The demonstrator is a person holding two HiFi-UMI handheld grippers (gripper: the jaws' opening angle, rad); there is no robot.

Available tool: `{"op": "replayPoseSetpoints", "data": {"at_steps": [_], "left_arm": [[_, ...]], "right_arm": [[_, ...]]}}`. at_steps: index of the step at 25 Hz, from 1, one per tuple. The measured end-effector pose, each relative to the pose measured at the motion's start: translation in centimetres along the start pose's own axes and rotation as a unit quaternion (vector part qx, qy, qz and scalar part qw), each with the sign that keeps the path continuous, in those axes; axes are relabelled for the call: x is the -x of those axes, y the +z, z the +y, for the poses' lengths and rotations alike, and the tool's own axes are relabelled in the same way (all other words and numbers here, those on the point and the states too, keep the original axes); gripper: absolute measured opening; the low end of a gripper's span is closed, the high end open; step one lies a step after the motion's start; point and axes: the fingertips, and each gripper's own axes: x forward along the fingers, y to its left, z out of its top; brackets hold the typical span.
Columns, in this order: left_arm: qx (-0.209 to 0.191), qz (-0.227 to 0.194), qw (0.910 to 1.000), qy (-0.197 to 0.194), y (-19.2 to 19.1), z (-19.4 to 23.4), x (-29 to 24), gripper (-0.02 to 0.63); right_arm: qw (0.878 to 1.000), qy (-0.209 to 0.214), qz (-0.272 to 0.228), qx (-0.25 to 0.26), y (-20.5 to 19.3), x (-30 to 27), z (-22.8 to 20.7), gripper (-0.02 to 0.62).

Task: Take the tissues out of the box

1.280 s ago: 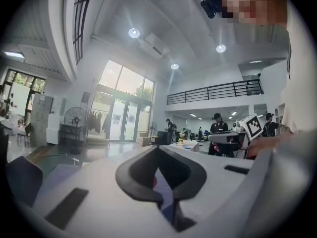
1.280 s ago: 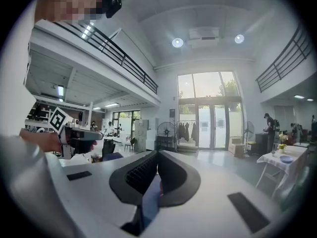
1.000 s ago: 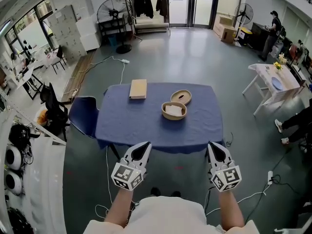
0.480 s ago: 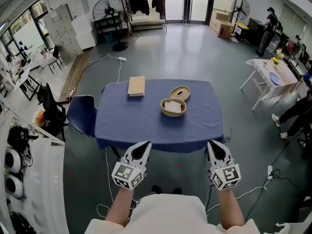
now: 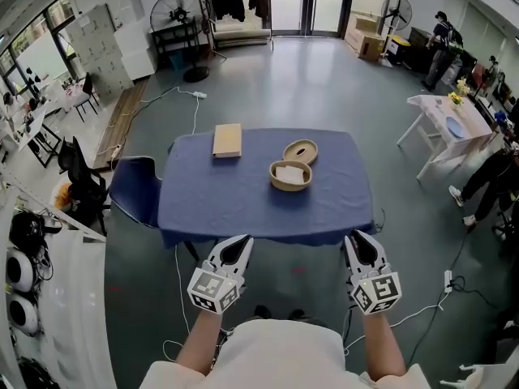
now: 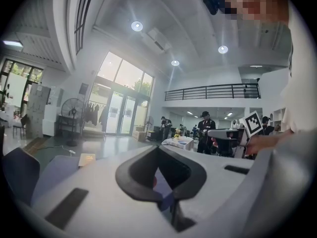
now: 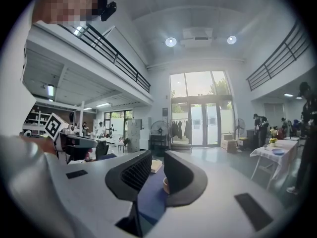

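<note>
Fingers (image 6: 132, 175) of the left gripper (image 6: 158, 148) are clenched empty and the right gripper's (image 7: 157, 156) have just been opening on nothing, while the tissues (image 5: 289, 173) lie in the far box (image 5: 290, 189), yet to come out.

The white contents (image 5: 289, 173) of the round container (image 5: 276, 184), at twelve o'clock, are too small to tell. The six o'clock edge cuts both forearms (image 5: 197, 343).

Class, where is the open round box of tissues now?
In the head view, the round box sits slightly right of centre on the blue table, just nearer the person than the slotted lid.
</note>
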Motion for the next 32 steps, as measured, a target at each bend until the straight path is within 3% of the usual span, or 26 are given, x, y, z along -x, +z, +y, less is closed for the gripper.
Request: {"op": "replayPoseSetpoints", "data": {"at_steps": [17,21,32], "left_arm": [[0.000,0.009,0.9998,-0.017,-0.6,3.6,-0.6,0.008],[0.007,0.015,0.9992,-0.035,-1.2,3.8,-2.2,0.008],[0.026,0.026,0.9993,-0.003,-2.0,8.9,-9.9,0.008]], "right_arm": [[1.000,-0.025,0.007,-0.005,-1.0,-2.6,1.3,0.097],[1.000,-0.023,0.012,-0.012,-1.7,-4.1,0.3,0.097],[0.999,0.005,0.029,-0.024,-3.8,-13.3,-5.4,0.097]]}}
